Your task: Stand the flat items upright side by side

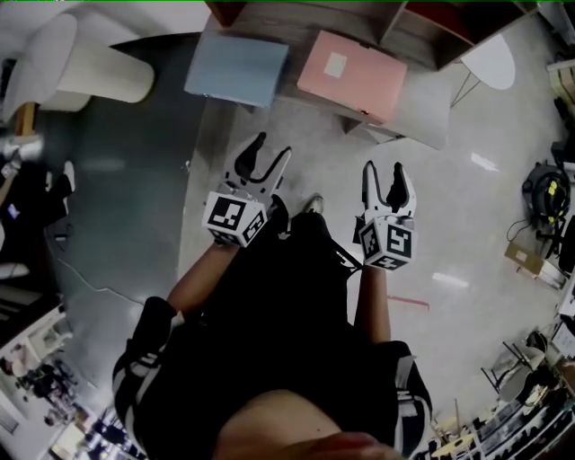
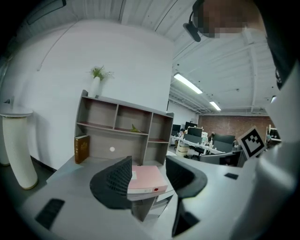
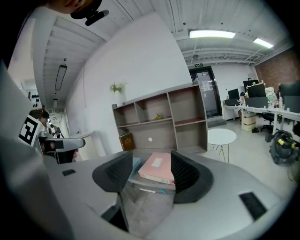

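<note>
Pink flat case [image 1: 352,76]: lying flat on the grey desk [image 1: 310,22], carrying a plain white square label [image 1: 335,64] with no readable writing. Blue flat item [image 1: 237,69]: lying flat just beside it. Left gripper [image 1: 272,148] and right gripper [image 1: 384,171]: hovering short of the desk, jaws spread, pinching nothing.
</note>
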A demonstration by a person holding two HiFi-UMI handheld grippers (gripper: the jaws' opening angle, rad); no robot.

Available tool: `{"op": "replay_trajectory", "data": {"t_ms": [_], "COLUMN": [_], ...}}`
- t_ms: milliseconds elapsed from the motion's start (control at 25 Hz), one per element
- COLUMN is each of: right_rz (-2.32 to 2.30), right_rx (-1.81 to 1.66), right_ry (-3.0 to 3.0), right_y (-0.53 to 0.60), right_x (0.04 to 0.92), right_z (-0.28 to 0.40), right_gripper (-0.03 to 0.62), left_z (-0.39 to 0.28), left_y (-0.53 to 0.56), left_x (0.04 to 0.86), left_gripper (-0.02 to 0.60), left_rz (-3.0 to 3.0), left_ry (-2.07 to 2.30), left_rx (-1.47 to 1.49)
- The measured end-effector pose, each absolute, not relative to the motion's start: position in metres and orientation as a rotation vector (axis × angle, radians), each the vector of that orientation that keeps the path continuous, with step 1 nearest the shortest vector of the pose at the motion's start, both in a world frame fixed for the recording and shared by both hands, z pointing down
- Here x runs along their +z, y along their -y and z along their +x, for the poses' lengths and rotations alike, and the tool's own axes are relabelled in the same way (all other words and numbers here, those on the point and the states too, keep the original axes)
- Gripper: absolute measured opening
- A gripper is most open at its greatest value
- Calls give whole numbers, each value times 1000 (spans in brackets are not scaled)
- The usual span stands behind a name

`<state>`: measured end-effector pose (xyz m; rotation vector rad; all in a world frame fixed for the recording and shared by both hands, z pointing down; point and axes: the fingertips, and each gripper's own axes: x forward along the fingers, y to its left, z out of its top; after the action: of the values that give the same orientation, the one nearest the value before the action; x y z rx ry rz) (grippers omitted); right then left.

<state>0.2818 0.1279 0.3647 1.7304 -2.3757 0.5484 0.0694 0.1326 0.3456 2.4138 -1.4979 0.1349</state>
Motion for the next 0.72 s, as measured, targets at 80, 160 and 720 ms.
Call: {"op": "replay_trajectory", "data": {"t_ms": [80, 160, 720], "right_rz": [1721, 1690, 1669], "right_rx": [576, 623, 922], "right_ry": [2357, 2323, 2089], "right_y": [-109, -93, 9], "right_x": [378, 401, 546], "right_z": [287, 286, 304], "right_gripper": [261, 261, 276], "left_z": [74, 76, 76], "left_y": [-113, -95, 6], "left_x": [363, 390, 559], "left_gripper": [219, 219, 261], "left_rz": [2398, 2353, 2223], "left_ry": [1485, 1452, 1167], "left_rx": [181, 209, 438]}}
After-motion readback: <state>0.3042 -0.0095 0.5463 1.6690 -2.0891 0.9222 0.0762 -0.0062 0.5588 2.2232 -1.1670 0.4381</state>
